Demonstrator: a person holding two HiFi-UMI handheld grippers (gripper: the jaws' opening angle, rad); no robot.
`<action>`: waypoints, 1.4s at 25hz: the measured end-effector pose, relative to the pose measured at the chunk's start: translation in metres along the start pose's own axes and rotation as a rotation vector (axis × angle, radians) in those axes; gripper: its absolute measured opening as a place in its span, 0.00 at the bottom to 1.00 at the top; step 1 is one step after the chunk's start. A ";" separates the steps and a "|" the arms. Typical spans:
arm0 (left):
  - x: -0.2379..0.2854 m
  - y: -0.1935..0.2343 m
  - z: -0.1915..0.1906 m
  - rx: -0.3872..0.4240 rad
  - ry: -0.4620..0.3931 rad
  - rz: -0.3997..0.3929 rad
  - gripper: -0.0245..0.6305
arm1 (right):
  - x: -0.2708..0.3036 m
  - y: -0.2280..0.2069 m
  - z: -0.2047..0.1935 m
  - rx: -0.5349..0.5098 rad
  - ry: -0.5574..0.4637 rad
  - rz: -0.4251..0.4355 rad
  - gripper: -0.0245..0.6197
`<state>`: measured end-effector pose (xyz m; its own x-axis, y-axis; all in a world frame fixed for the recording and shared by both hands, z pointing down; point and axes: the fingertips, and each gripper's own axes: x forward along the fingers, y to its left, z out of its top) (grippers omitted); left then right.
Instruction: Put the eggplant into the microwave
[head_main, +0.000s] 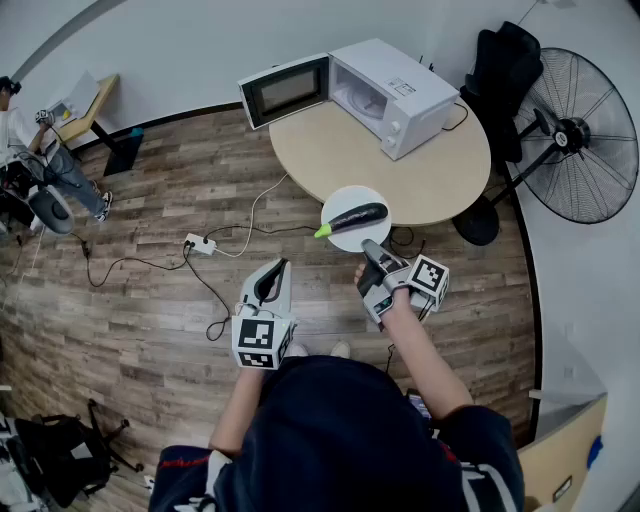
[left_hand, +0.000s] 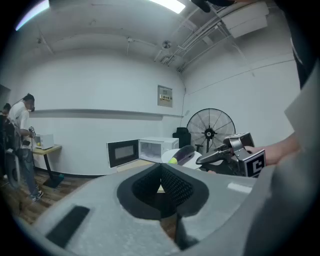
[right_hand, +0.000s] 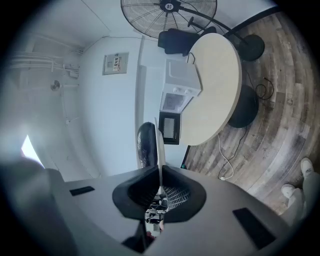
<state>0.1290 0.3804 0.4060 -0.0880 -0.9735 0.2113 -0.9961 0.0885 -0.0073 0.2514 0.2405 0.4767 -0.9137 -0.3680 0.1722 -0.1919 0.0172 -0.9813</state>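
A dark purple eggplant (head_main: 357, 216) with a green stem lies on a white plate (head_main: 340, 199). My right gripper (head_main: 372, 248) is shut on the plate's near rim and holds it at the near edge of the round beige table (head_main: 440, 170). In the right gripper view the plate (right_hand: 160, 150) shows edge-on between the jaws, with the eggplant (right_hand: 146, 145) on its left. The white microwave (head_main: 395, 92) stands on the table with its door (head_main: 287, 90) swung open. My left gripper (head_main: 268, 290) hangs shut and empty over the floor, left of the plate. In its view are the eggplant (left_hand: 182, 154) and the microwave (left_hand: 155, 149).
A large standing fan (head_main: 580, 135) and a black chair (head_main: 505, 70) stand right of the table. A power strip (head_main: 200, 243) with cables lies on the wooden floor. A person (head_main: 30, 150) stands by a desk (head_main: 85, 105) at far left.
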 end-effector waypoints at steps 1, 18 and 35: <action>0.001 0.000 0.001 -0.004 -0.001 0.004 0.06 | 0.001 0.000 0.000 0.001 0.001 0.001 0.07; 0.014 -0.011 -0.004 -0.035 -0.004 0.053 0.06 | 0.002 -0.015 0.015 0.047 0.048 0.008 0.07; 0.045 -0.014 -0.013 -0.016 0.026 0.056 0.06 | 0.021 -0.029 0.037 0.060 0.077 0.010 0.07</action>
<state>0.1387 0.3382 0.4282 -0.1433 -0.9610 0.2365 -0.9892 0.1465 -0.0039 0.2507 0.1982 0.5052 -0.9406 -0.2959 0.1664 -0.1632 -0.0357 -0.9859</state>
